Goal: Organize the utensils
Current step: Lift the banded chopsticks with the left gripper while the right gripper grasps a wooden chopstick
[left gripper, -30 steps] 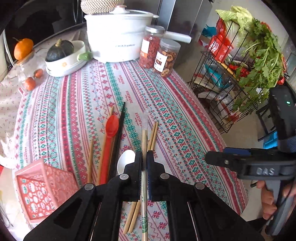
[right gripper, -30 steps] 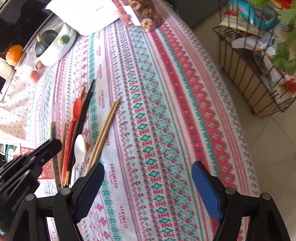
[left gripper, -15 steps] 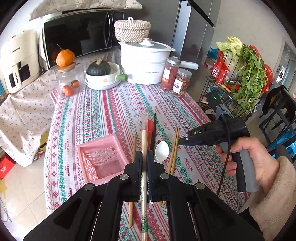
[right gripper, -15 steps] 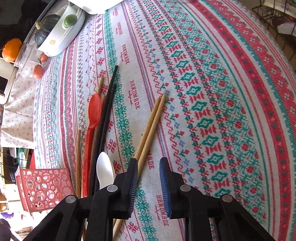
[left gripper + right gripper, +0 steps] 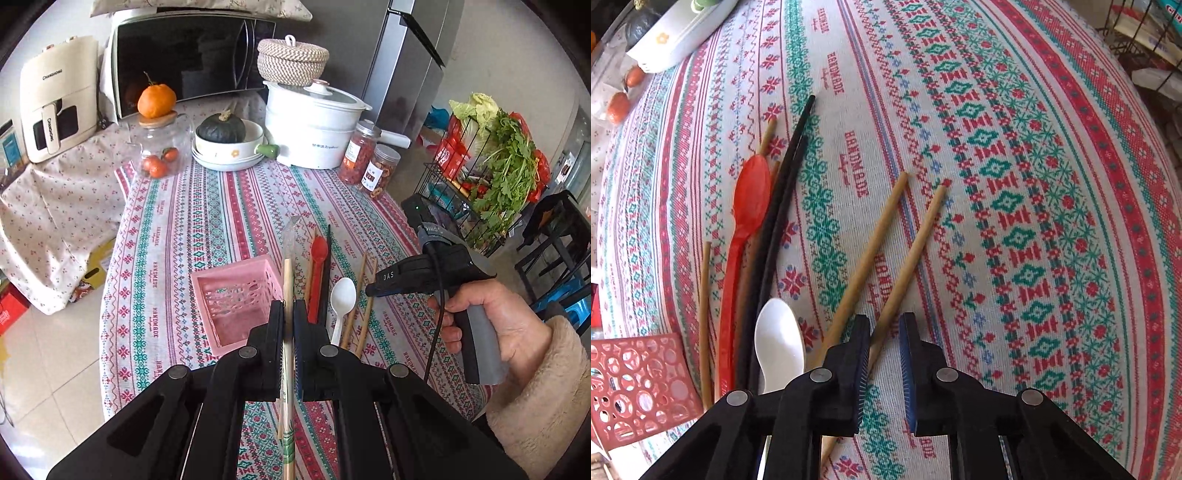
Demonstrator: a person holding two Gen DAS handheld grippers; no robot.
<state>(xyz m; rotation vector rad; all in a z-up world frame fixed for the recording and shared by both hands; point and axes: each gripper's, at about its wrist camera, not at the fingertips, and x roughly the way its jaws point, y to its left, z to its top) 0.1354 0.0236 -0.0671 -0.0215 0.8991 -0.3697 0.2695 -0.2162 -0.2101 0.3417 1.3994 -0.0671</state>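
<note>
1. At the left end of the utensil spread, the pink basket point(image 5: 236, 295) sits on the patterned tablecloth point(image 5: 184, 229), open side up; no utensils show inside it.
2. Just right of the basket, the left gripper point(image 5: 289, 314) is clamped tight on a wrapped pair of chopsticks point(image 5: 287, 280), whose clear wrapper tip pokes forward above the basket's right edge.
3. Next lies a cluster on the cloth: a thin wooden stick point(image 5: 704, 314), the red spoon point(image 5: 748, 206) and the black chopsticks point(image 5: 783, 206), lying side by side and touching.
4. The white spoon point(image 5: 779, 343) rests right of the black chopsticks, bowl pointing away from the person.
5. Further right, two bamboo chopsticks point(image 5: 875, 251) lie splayed, tips apart.
6. The right gripper point(image 5: 884, 332), held by a hand point(image 5: 495, 325) in a fleecy sleeve, points steeply down over those bamboo chopsticks; its jaws are closing, with the right-hand chopstick running between them, and I cannot tell whether the pads press it yet.
</note>
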